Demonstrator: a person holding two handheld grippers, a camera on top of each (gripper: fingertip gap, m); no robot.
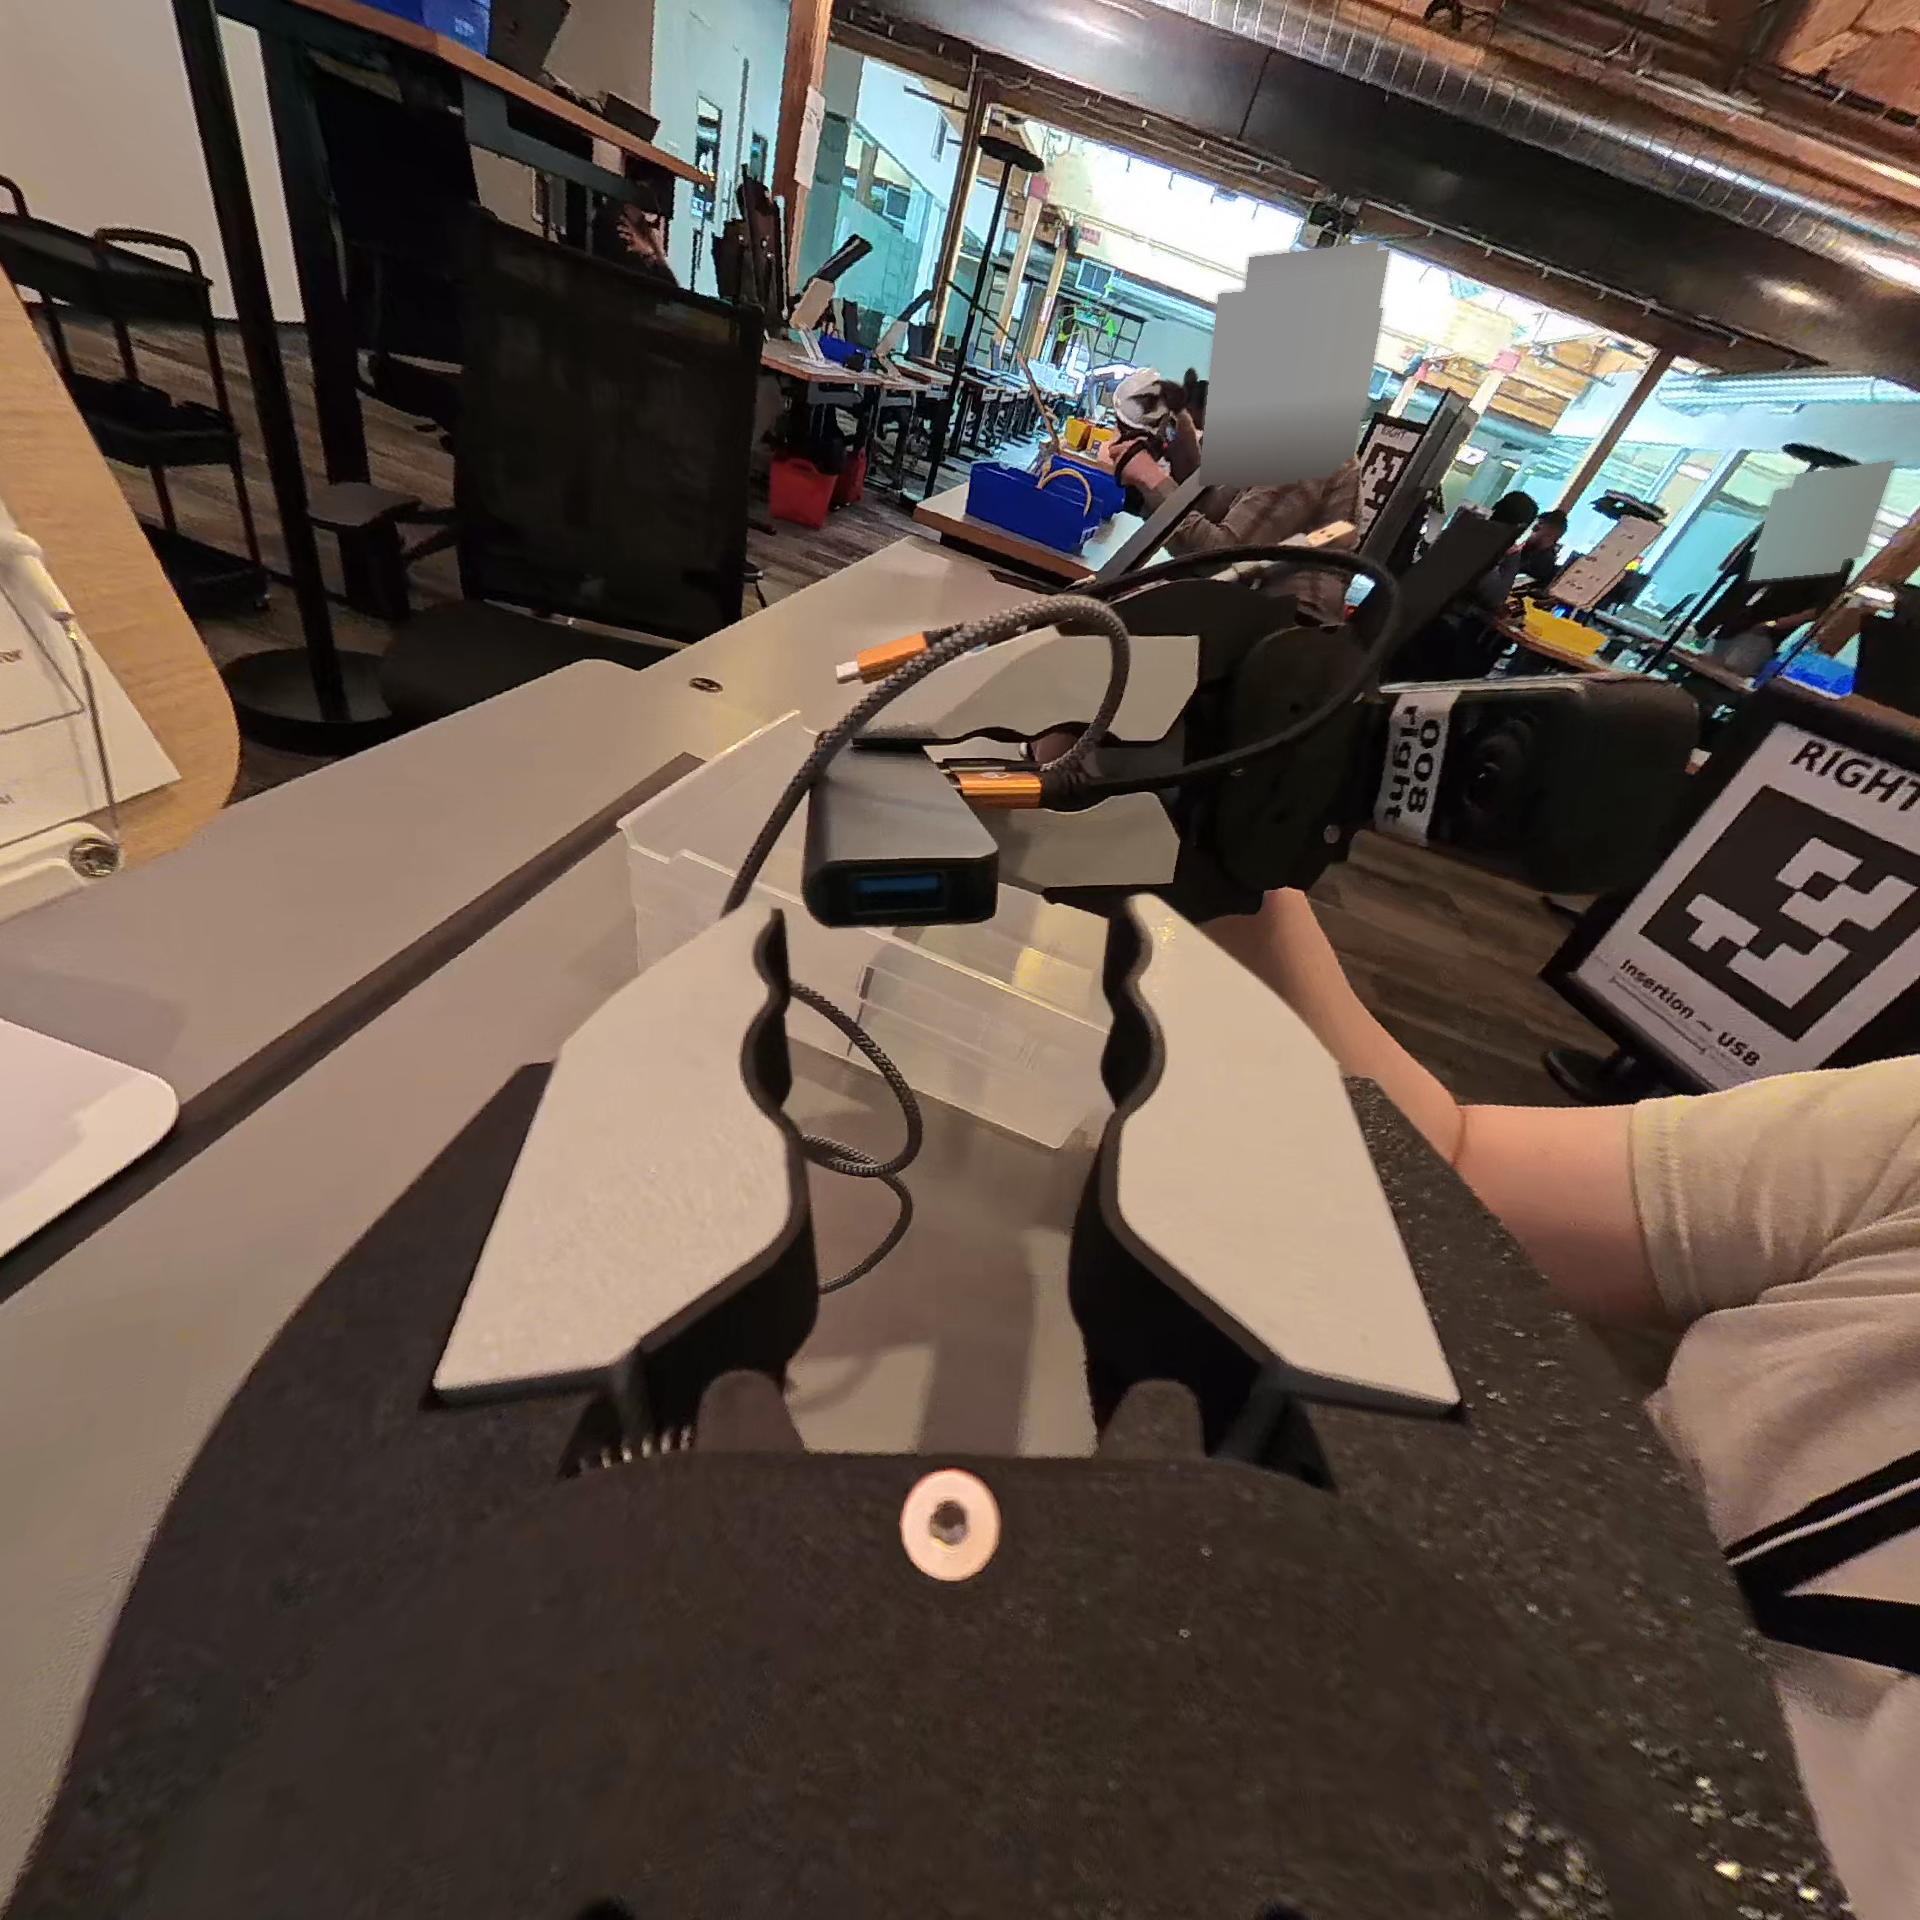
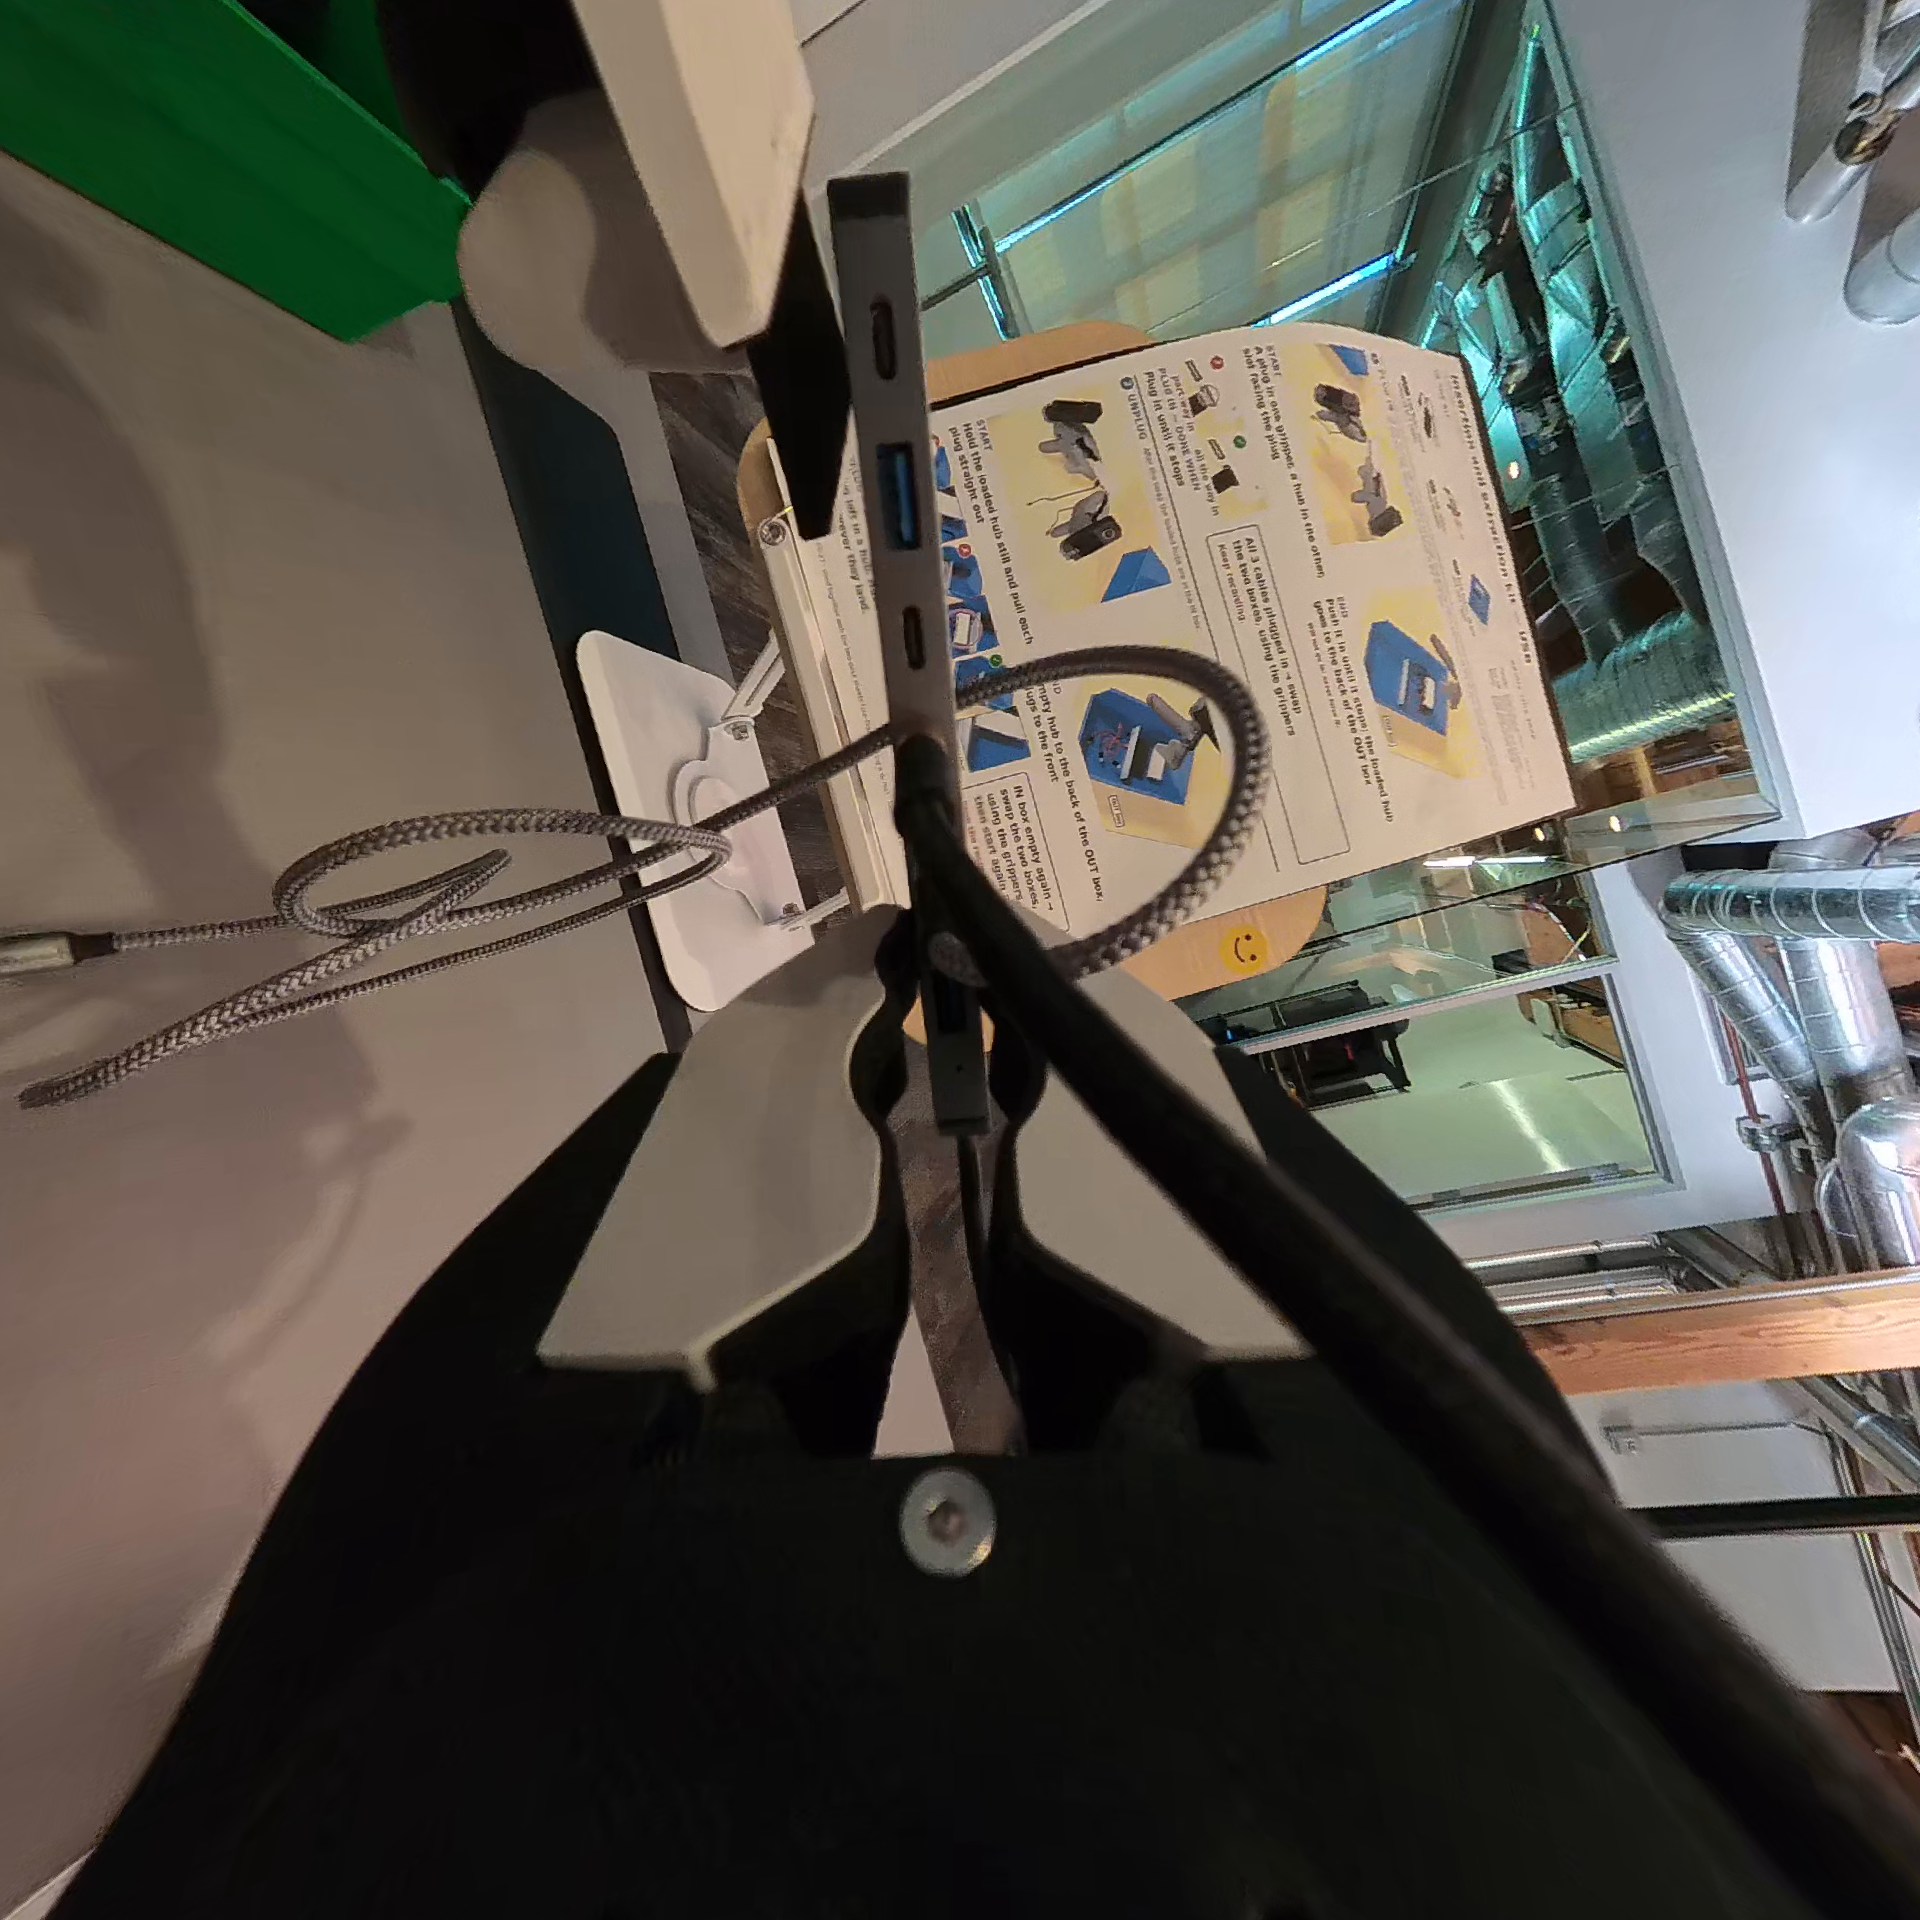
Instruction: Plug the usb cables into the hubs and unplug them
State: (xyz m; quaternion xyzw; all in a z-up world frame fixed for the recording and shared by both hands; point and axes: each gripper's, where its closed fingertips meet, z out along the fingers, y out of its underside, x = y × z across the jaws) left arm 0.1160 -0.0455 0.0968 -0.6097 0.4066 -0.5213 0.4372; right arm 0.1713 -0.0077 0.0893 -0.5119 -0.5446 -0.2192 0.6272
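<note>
So, progress check: the hub (image 1: 900,842) is up in the air, off the table (image 1: 312,883), held by the right tool (image 1: 1049,805); one orange-collared plug (image 1: 995,787) looks seated in its side, though from the left wrist view I can't swear it's pushed all the way home. The same braided cable's (image 1: 1091,675) other orange end (image 1: 881,658) is dangling loose above the hub, not in anything; the blue port (image 1: 900,896) on the hub's end face is empty, and in the right wrist view a few side ports (image 2: 900,497) look empty too. My guess is we're somewhere in the middle, with more plugging or the pulling-out part to go; can't tell which from this.

Right tool: clamped on the back end of the hub (image 2: 954,1049), with the hub's own black lead (image 2: 1143,1132) running across one finger.

Left tool (image 1: 943,971): fingers spread wide apart, holding nothing, pointed at the hub's end from just beside it; a second braided cable (image 2: 395,914) lies coiled on the table below, and a clear plastic box (image 1: 935,997) sits under the hub.
</note>
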